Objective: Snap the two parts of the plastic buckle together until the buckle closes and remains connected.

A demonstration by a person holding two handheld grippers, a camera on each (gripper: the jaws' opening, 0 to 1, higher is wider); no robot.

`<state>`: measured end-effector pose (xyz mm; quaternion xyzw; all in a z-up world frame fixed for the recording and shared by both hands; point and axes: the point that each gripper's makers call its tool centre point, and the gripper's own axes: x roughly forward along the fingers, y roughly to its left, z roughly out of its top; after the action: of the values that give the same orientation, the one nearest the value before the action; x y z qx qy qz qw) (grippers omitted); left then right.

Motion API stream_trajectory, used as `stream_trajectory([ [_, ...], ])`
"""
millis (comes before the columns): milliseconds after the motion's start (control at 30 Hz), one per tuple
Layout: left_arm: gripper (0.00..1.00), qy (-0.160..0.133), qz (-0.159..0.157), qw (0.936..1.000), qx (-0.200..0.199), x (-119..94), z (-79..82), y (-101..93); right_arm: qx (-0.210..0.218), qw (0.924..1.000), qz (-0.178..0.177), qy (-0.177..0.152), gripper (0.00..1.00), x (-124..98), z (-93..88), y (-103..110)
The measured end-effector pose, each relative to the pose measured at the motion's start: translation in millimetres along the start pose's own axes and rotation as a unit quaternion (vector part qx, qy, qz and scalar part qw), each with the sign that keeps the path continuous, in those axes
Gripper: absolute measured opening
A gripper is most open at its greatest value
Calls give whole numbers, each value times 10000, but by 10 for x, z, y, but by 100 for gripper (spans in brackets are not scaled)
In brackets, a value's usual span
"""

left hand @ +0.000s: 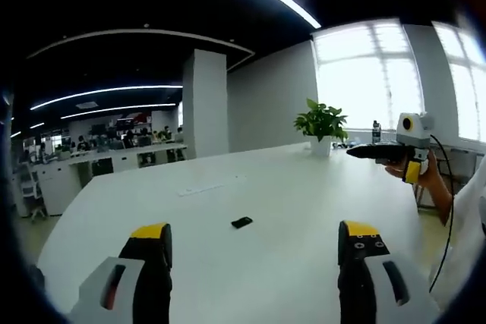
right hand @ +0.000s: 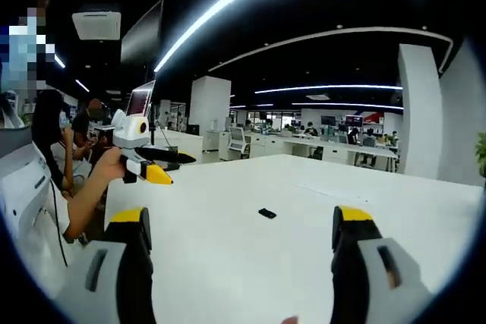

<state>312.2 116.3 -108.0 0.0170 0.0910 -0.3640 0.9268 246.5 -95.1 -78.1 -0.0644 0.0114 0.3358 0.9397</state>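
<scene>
You held the left gripper [left hand: 254, 252] and right gripper [right hand: 237, 240] above the white surface [left hand: 304, 187], both jaws wide and holding nothing. The black buckle [left hand: 241, 222] lay alone mid-surface, beyond both grippers, untouched.

- Table [left hand: 288, 187]: smooth white top, faint matt sheen.
- Buckle [left hand: 241, 222]: small, black, plastic-looking; finish too small to tell.
- Left gripper [left hand: 254, 252]: black jaws with yellow tips, pale grey plastic shells, matt.
- Right gripper [right hand: 241, 244]: same black, yellow and grey plastic, matt.
- Plant [left hand: 321, 121]: glossy green leaves, smooth white pot.
- Pillar [left hand: 205, 104]: flat white paint, matt.
</scene>
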Motion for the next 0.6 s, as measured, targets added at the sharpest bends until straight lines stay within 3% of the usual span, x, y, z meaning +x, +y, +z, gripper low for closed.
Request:
stream_trajectory([
  [200, 93, -132, 177, 9997, -130, -97, -42, 28, 147, 9985, -505, -156, 100, -79, -47, -42],
  [433, 94, 101, 486, 9987, -129, -220, -224, 66, 235, 9920, -1231, -121, 100, -236, -128, -133],
  [600, 94, 19, 753, 9969, -206, -365, -252, 93, 276, 9898, -1399, -58, 100, -316, -191, -127],
])
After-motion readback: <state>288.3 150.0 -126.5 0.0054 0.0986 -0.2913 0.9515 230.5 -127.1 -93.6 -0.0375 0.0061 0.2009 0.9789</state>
